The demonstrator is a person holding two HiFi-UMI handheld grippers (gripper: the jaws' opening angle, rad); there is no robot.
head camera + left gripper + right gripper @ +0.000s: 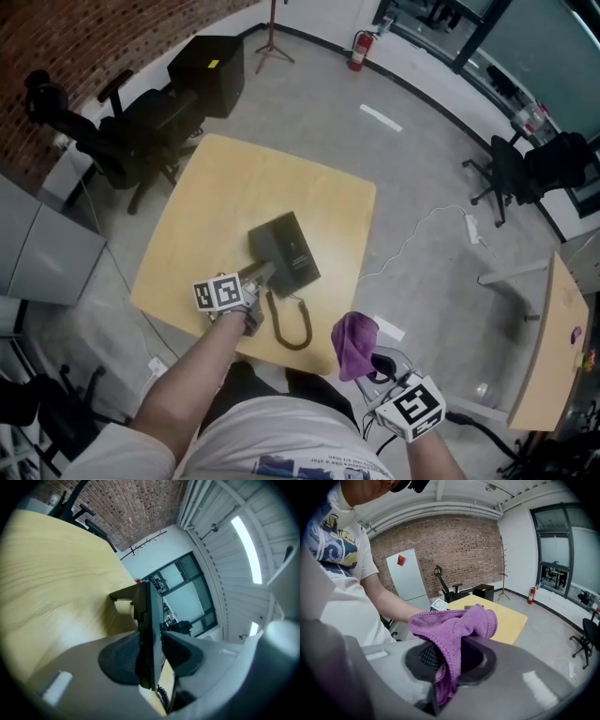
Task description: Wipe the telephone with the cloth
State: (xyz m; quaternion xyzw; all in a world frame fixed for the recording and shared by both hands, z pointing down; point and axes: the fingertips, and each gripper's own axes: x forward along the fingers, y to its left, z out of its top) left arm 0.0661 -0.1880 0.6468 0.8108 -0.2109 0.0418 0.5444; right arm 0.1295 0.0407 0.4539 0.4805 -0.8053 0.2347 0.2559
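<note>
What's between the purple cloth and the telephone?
The head view shows a dark cord looped on the bare tabletop between the purple cloth and the telephone.

The telephone (284,248) sits on the table (225,178).

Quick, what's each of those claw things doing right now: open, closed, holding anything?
Left gripper: open, jaws either side of the telephone, apparently not squeezing it.
Right gripper: closed on the purple cloth.

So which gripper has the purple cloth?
The right gripper, jaws shut on the purple cloth; the left gripper straddles the telephone instead.
</note>
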